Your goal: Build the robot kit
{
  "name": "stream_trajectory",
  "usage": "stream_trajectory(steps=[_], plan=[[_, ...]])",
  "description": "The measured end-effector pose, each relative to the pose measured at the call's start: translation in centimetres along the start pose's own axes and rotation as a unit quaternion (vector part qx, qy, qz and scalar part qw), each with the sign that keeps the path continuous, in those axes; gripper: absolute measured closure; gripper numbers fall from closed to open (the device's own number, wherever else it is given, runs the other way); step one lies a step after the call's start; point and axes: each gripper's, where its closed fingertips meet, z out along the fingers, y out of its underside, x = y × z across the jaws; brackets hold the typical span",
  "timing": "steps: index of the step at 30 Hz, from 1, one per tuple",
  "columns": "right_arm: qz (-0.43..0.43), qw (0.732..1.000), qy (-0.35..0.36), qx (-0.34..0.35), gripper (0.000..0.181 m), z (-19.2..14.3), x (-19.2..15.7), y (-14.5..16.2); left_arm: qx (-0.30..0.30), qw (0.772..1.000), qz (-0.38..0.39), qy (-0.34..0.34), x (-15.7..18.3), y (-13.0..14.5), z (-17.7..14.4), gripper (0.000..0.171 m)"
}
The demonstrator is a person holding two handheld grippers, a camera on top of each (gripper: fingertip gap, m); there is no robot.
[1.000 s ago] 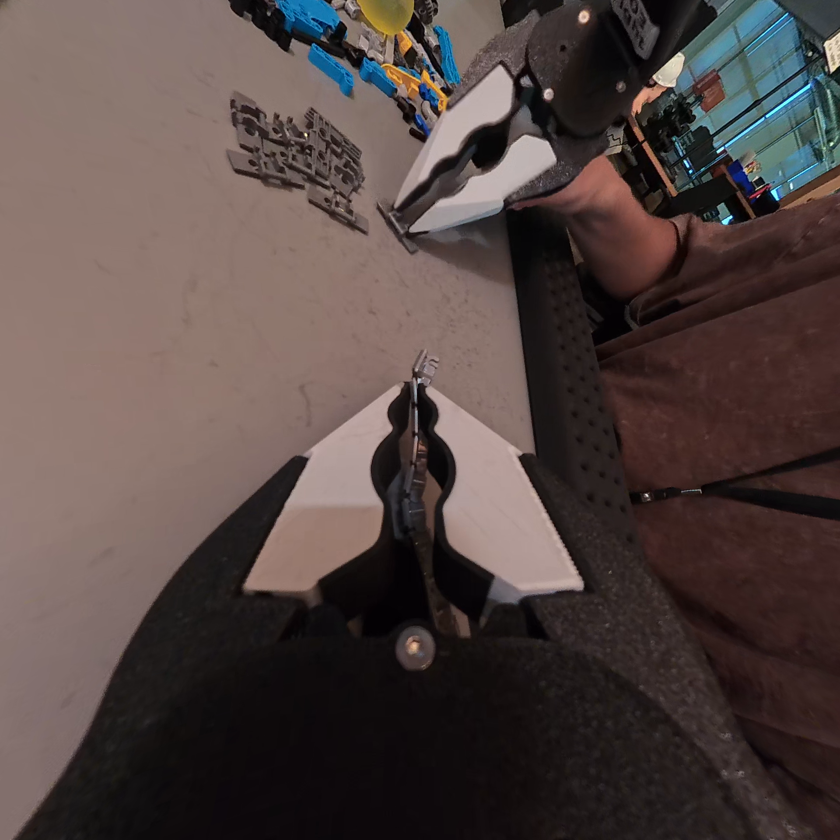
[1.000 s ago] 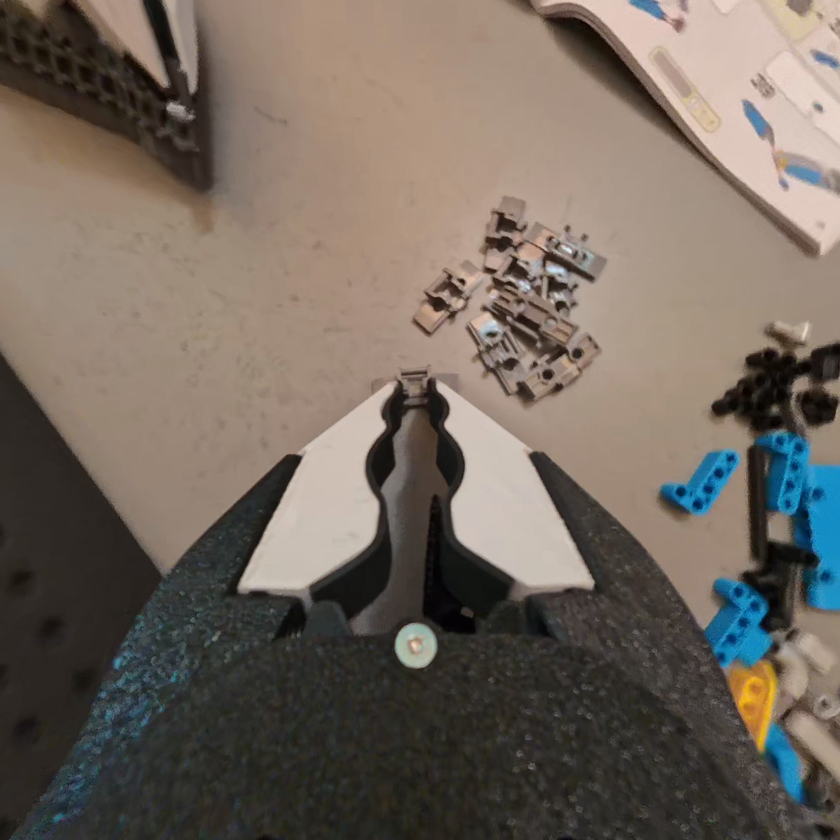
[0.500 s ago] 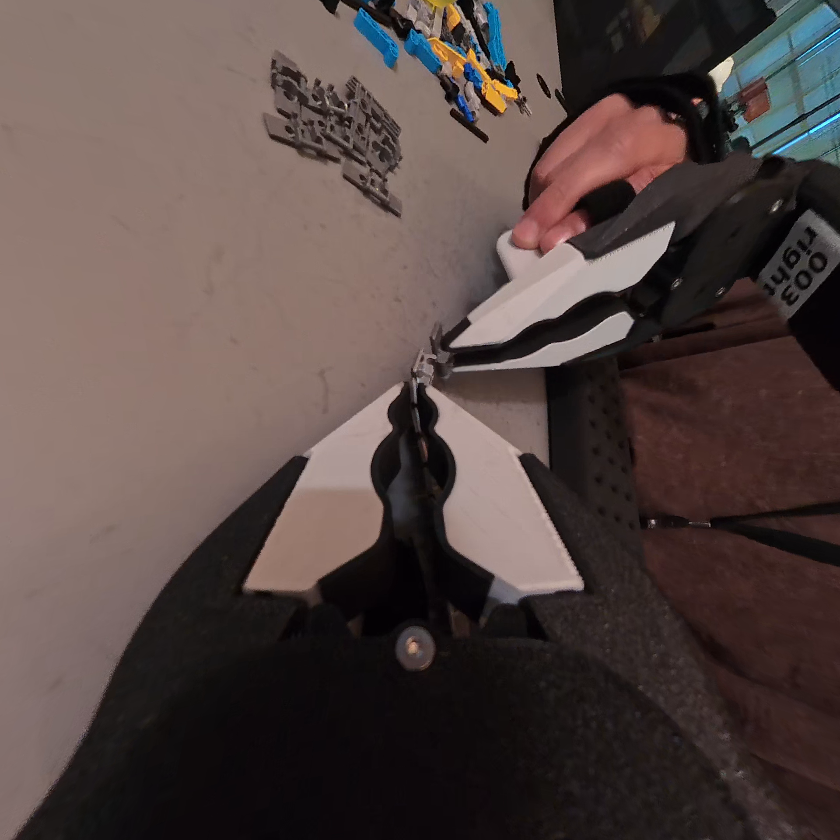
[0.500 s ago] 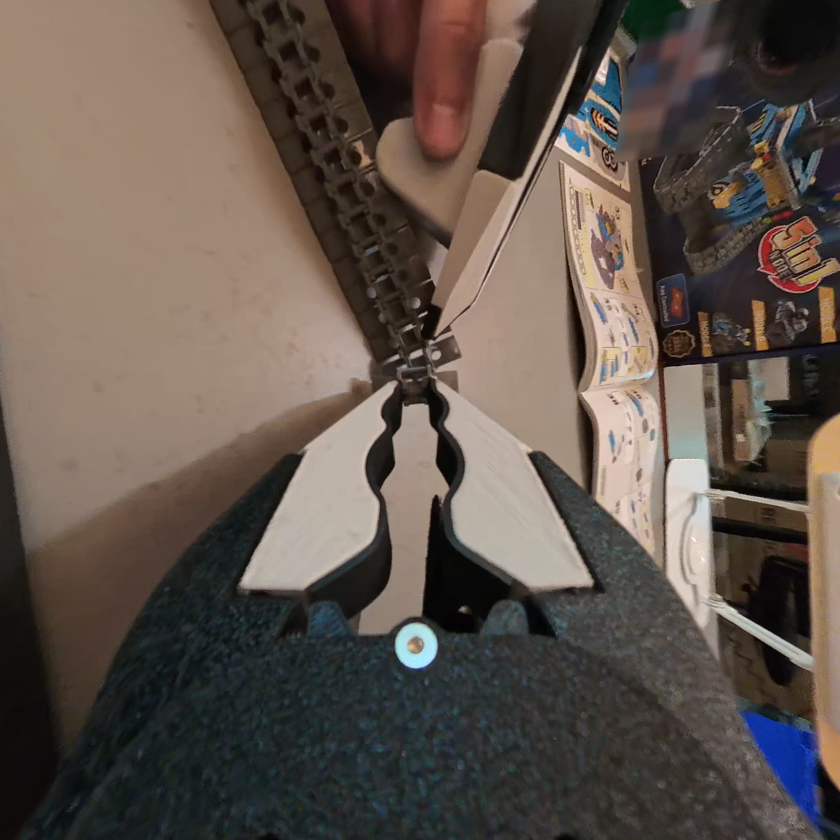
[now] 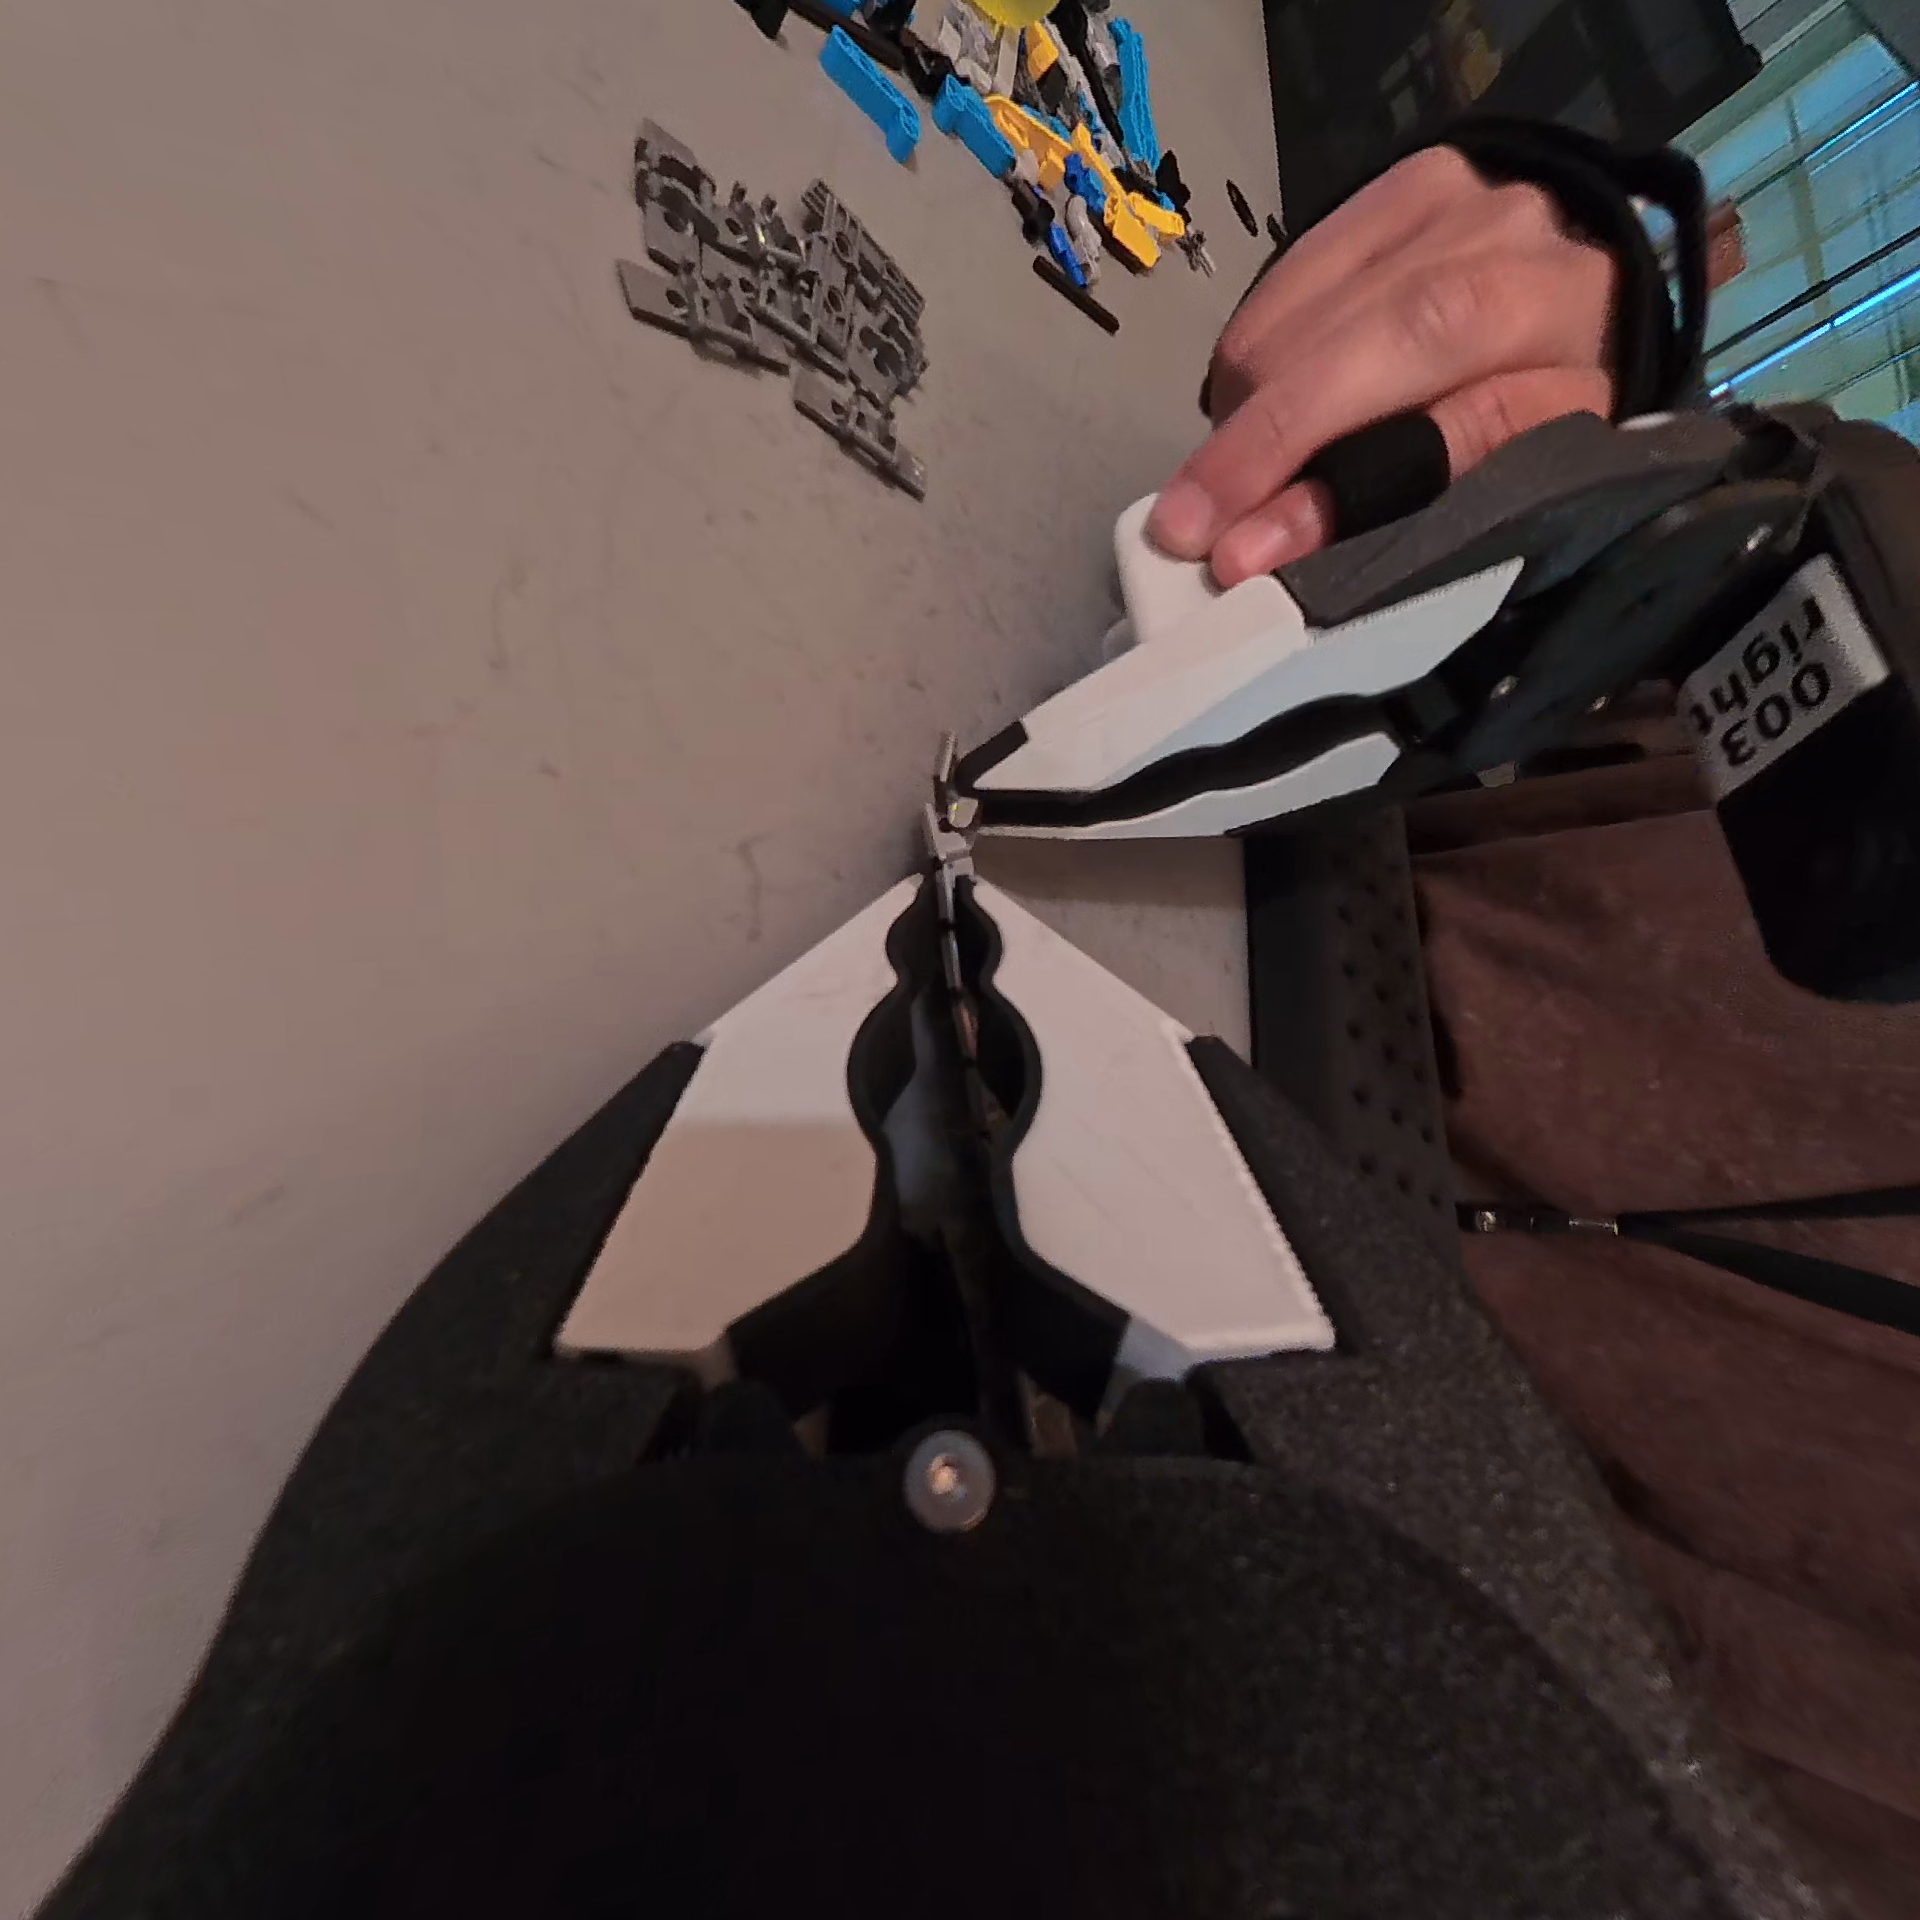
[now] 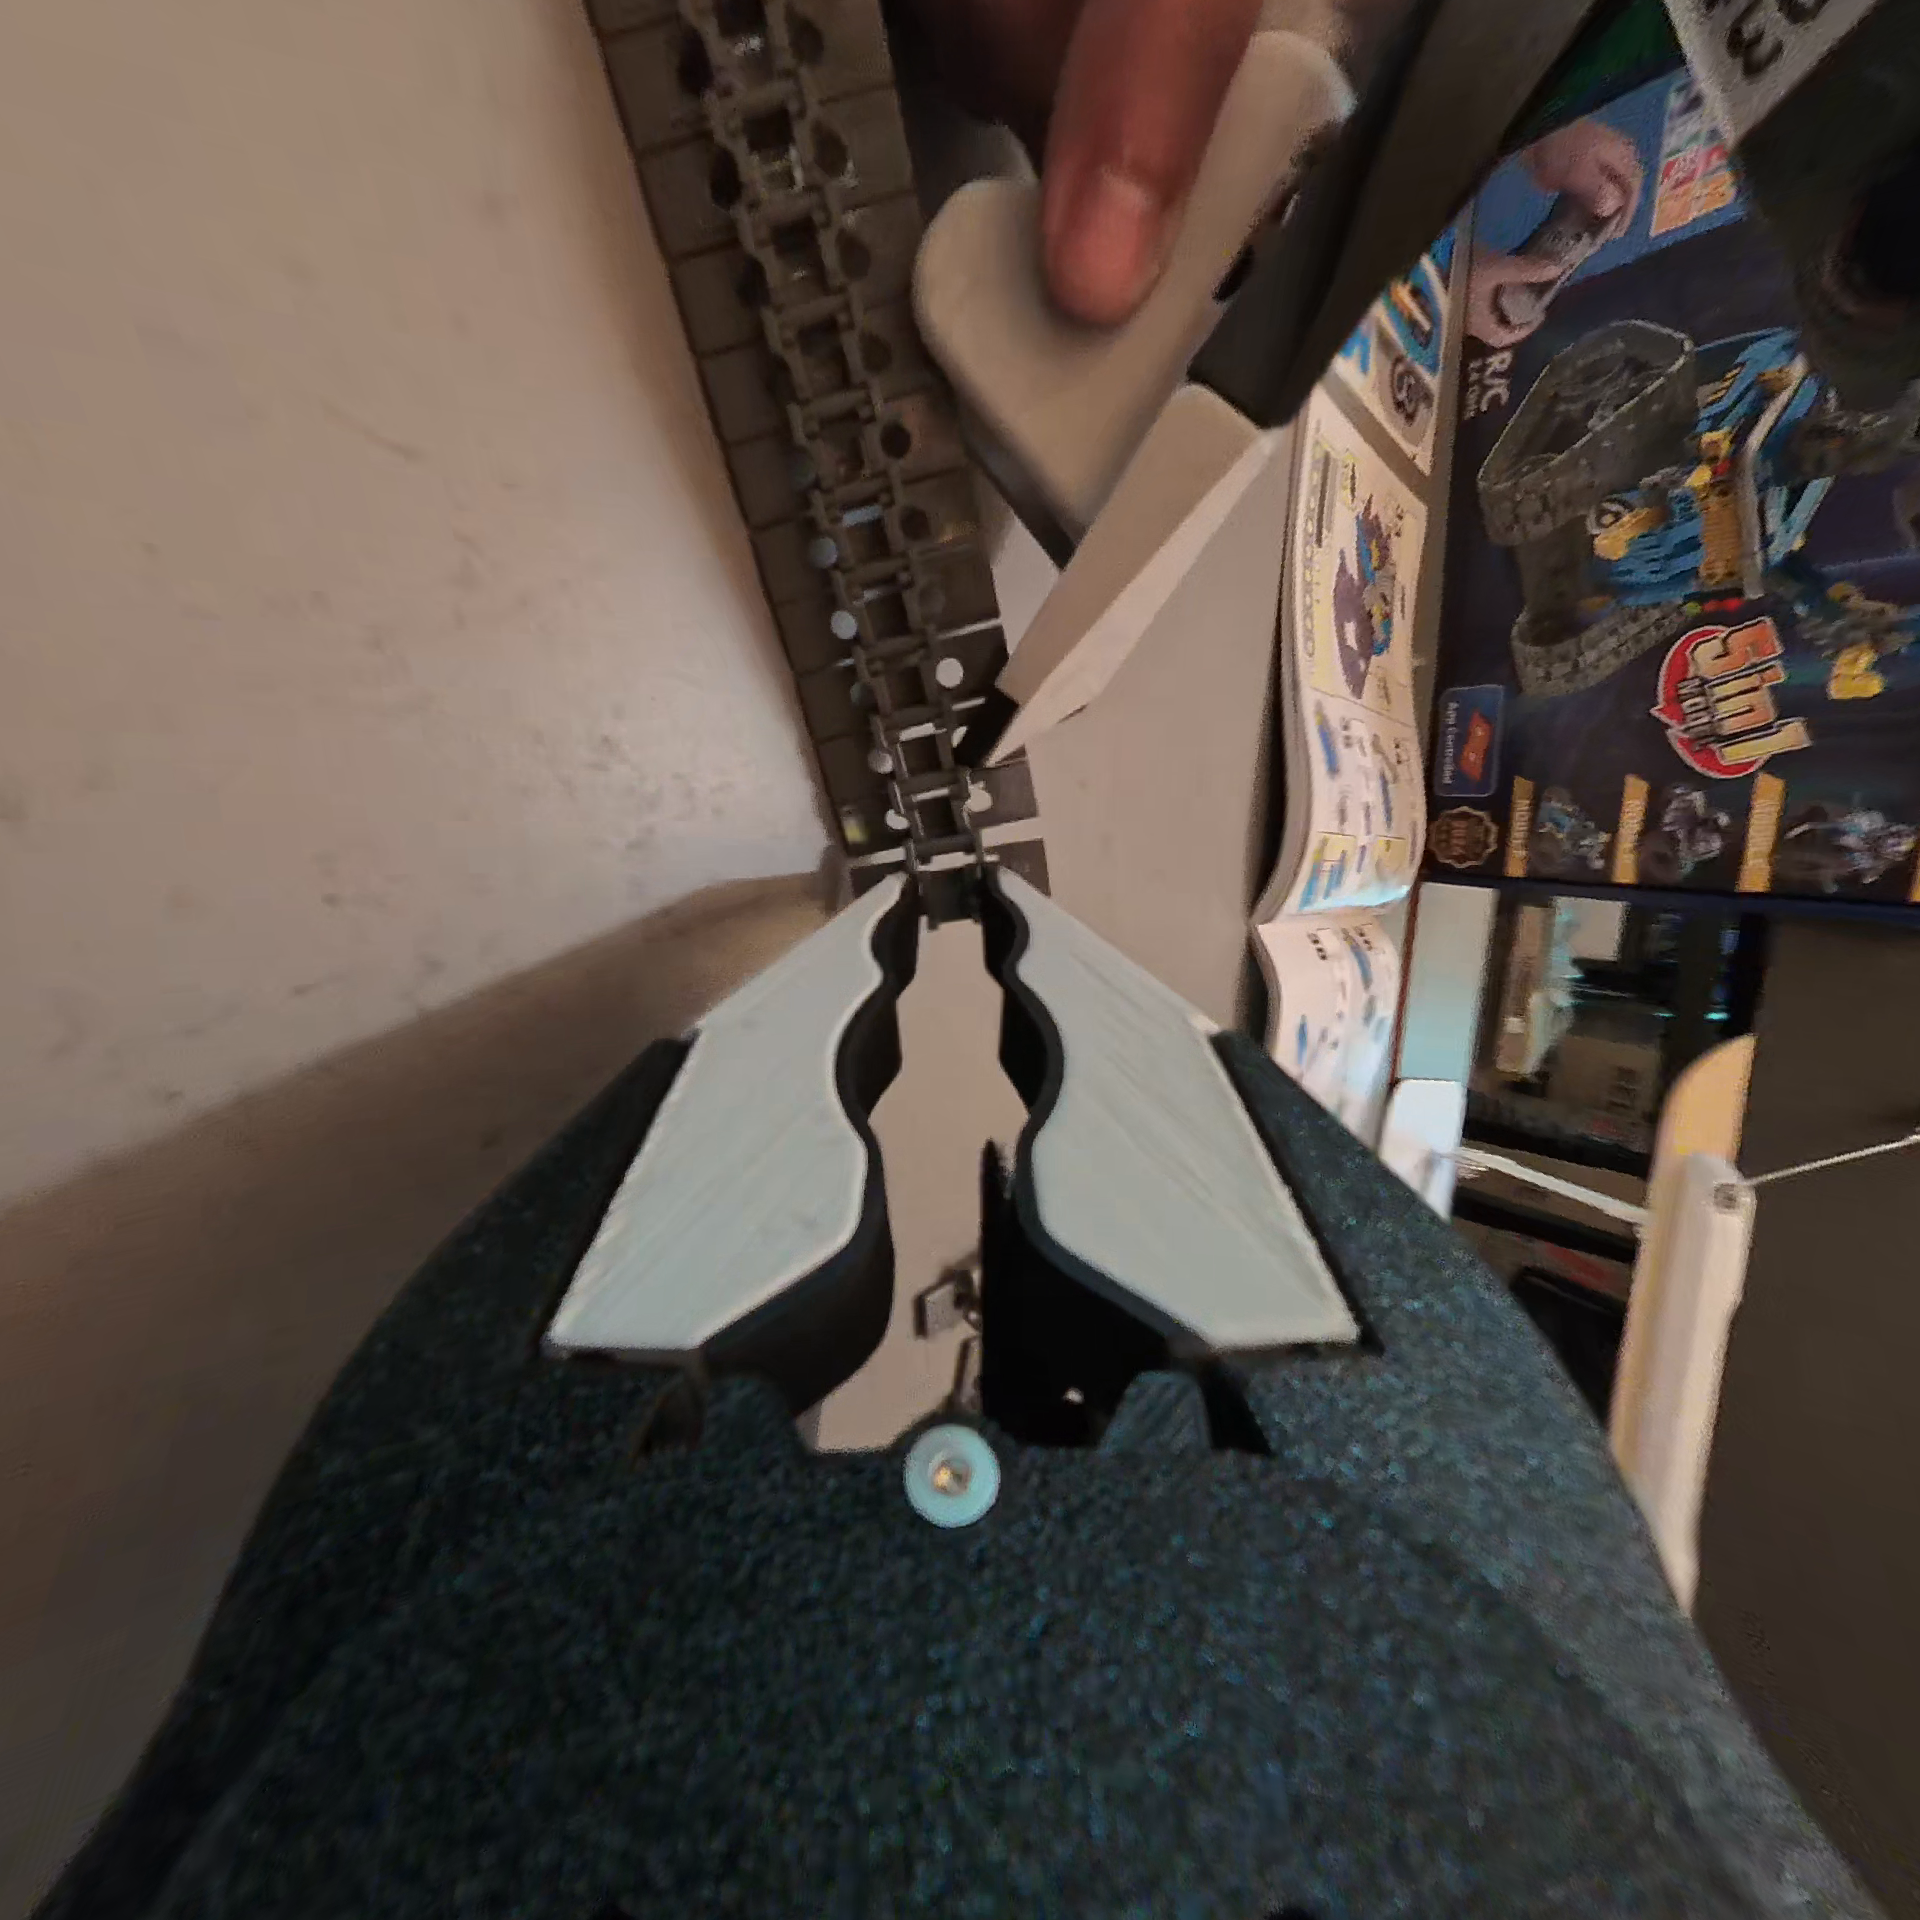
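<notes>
A grey linked track chain [image 5: 948, 940], seen edge-on, is gripped by the left claw [image 5: 948, 883]; its end link [image 6: 940, 883] is pinched by the right claw [image 6: 948, 896], arriving from 2 o'clock over the worktop [image 5: 364, 623]

Printed white tag [image 5: 1766, 691] on right claw [image 5: 971, 792] — lettered toy box [image 6: 1662, 499], printed booklet [image 6: 1351, 665]
</notes>
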Motion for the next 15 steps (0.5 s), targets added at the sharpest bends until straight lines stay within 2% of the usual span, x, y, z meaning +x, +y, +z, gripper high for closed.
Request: stream_trajectory(steps=[6,9,15], plan=[[0.076,0.995,-0.049,0.042,0.169,0.01,-0.17,0.08,-0.003,1.000,0.000,0.002,0.03,0.06,0.05,0.169],[0.101,0.992,-0.059,0.049,0.162,0.10,-0.06,0.45,-0.004,1.000,0.000,0.004,0.09,0.11,0.07,0.169],[0.089,0.993,-0.057,0.060,0.166,0.28,-0.39,0.45,-0.008,1.000,-0.002,0.008,0.16,0.23,0.11,0.169]])
